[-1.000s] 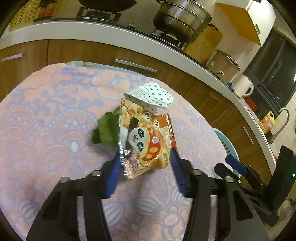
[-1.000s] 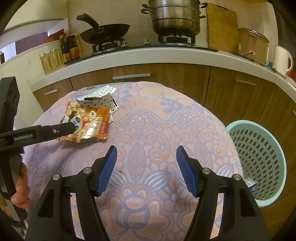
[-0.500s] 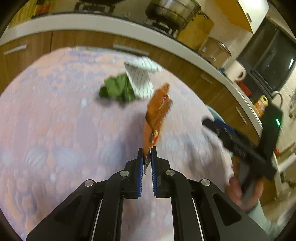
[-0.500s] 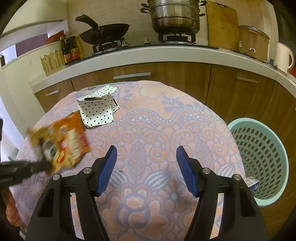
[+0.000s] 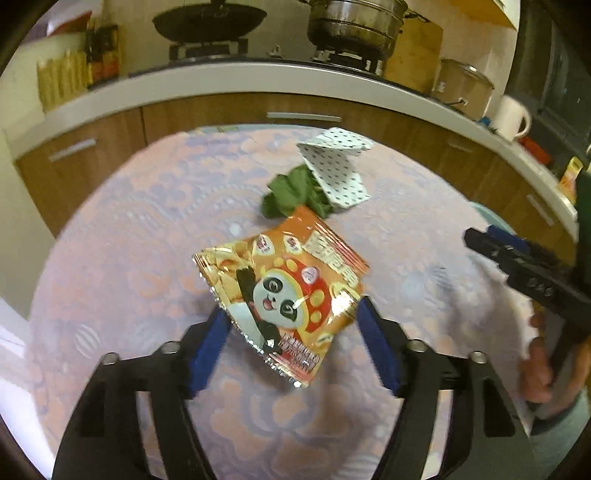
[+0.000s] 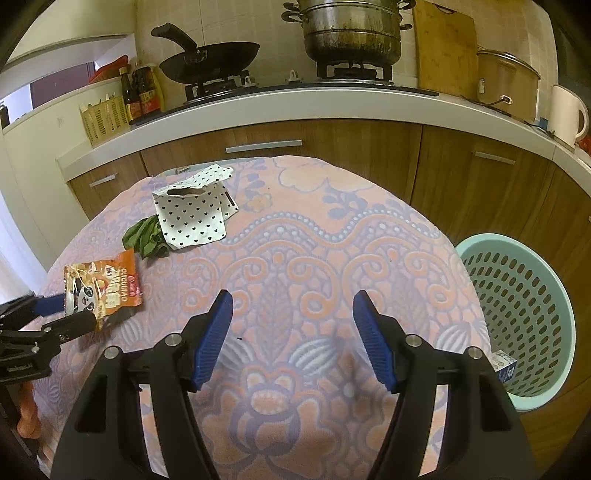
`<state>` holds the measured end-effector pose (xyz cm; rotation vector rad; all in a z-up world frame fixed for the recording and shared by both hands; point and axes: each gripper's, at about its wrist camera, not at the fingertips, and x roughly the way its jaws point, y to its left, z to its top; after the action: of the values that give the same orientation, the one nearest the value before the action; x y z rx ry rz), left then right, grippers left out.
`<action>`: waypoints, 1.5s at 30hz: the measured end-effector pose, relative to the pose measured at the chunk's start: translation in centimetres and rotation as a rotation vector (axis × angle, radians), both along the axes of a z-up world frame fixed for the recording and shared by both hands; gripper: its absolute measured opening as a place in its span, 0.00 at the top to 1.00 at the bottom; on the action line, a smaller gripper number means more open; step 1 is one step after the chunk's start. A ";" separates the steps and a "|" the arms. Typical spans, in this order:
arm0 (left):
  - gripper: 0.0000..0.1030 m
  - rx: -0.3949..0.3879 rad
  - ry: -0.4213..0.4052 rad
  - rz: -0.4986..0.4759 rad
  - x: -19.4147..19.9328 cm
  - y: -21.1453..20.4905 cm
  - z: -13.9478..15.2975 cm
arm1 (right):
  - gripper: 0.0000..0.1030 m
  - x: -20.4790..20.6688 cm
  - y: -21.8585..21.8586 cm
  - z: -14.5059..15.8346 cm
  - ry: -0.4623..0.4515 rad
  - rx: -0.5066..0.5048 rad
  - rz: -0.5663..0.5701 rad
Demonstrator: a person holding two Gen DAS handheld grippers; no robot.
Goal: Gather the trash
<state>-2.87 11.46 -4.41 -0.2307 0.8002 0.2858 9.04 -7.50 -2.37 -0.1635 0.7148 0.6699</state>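
Note:
An orange panda snack wrapper (image 5: 286, 291) lies between the wide-open blue fingers of my left gripper (image 5: 295, 341), loose and not pinched; it also shows in the right wrist view (image 6: 103, 290) at the table's left edge, next to the left gripper (image 6: 62, 314). Behind it lie a green crumpled leaf (image 5: 291, 195) (image 6: 146, 240) and a white dotted paper bag (image 5: 338, 170) (image 6: 194, 212). My right gripper (image 6: 291, 338) is open and empty over the middle of the table; in the left wrist view only its body (image 5: 524, 273) shows at the right.
The table has a pink and purple patterned cloth (image 6: 314, 258). A teal laundry-style basket (image 6: 524, 306) stands on the floor to the right, with a small box (image 6: 502, 363) inside. Kitchen counter, wok (image 6: 210, 62) and steamer pot (image 6: 354, 29) are behind the table.
Half a second ago my left gripper was shut on the wrapper and held it lifted. Now its fingers are wide open and the wrapper sits loose between them. The right gripper has not moved.

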 end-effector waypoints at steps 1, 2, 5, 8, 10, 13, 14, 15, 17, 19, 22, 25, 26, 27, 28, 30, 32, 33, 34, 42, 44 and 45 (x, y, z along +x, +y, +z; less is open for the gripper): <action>0.27 0.002 0.000 0.006 -0.1 0.2 0.0 | 0.37 0.0 0.0 0.0 -0.001 -0.002 0.001; 0.27 -0.019 0.002 0.005 0.0 0.6 -0.1 | 0.36 -0.1 0.1 0.0 -0.002 -0.003 0.002; 0.24 -0.099 -0.009 0.017 0.5 1.7 -0.1 | 0.36 -0.2 0.2 0.0 -0.012 -0.006 0.002; 0.19 -0.099 -0.010 0.035 2.1 2.0 -0.3 | 0.36 -0.3 0.2 0.0 -0.018 -0.011 0.001; 0.19 -0.082 0.020 0.030 3.1 1.6 -0.7 | 0.36 -0.3 0.2 0.0 -0.017 -0.010 0.000; 0.18 -0.004 0.047 0.031 4.3 0.3 -1.2 | 0.36 -0.2 0.2 0.0 -0.011 -0.012 -0.001; 0.18 0.022 0.061 0.035 4.6 0.0 -1.3 | 0.36 -0.2 0.3 0.0 -0.010 -0.013 -0.001; 0.18 0.039 0.068 0.040 4.8 -0.2 -1.3 | 0.36 -0.2 0.3 -0.1 -0.008 -0.017 0.002; 0.24 0.037 0.062 0.057 4.9 -0.1 -1.4 | 0.36 -0.2 0.5 -0.1 -0.008 -0.024 0.003; 0.33 0.032 0.046 0.076 4.8 0.2 -1.2 | 0.36 -0.2 0.7 -0.2 -0.008 -0.032 0.003; 0.47 -0.013 0.003 0.085 4.0 0.9 -1.0 | 0.36 -0.2 0.7 -0.2 -0.011 -0.038 -0.001; 0.61 -0.071 -0.034 0.085 3.2 1.5 -0.8 | 0.36 -0.2 0.8 -0.3 -0.010 -0.045 -0.003; 0.65 -0.090 -0.046 0.082 2.8 1.6 -0.7 | 0.36 -0.2 0.8 -0.2 -0.010 -0.046 -0.003; 0.69 -0.100 -0.056 0.083 2.5 1.7 -0.7 | 0.36 -0.2 0.9 -0.2 -0.011 -0.047 -0.001; 0.73 -0.105 -0.064 0.087 2.4 2.0 -0.7 | 0.36 -0.2 1.0 -0.2 -0.009 -0.053 0.003; 0.78 -0.129 -0.084 0.096 1.6 2.4 -0.5 | 0.36 -0.2 1.5 0.1 -0.010 -0.073 0.006; 0.79 -0.149 -0.120 0.112 0.7 3.2 -0.3 | 0.36 -0.1 2.5 1.1 0.001 -0.072 0.027; 0.79 -0.154 -0.141 0.118 0.4 3.6 -0.2 | 0.36 0.0 2.9 1.6 0.009 -0.060 0.039; 0.80 -0.160 -0.162 0.133 0.1 4.1 -0.2 | 0.36 0.2 3.7 2.7 0.017 -0.038 0.054; 0.80 -0.241 -0.330 0.210 -2.8 5.9 0.1 | 0.27 4.6 11.8 3.5 0.189 0.015 0.087; 0.80 -0.210 -0.331 0.203 -2.8 5.3 0.4 | 0.27 5.9 13.3 2.9 0.233 0.035 0.052; 0.80 -0.194 -0.330 0.200 -2.8 5.2 0.6 | 0.27 6.6 14.0 2.6 0.252 0.048 0.036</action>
<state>-5.66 16.62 -3.82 -0.5276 0.4775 0.3474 15.67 6.46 0.24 -0.0480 0.9378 0.7496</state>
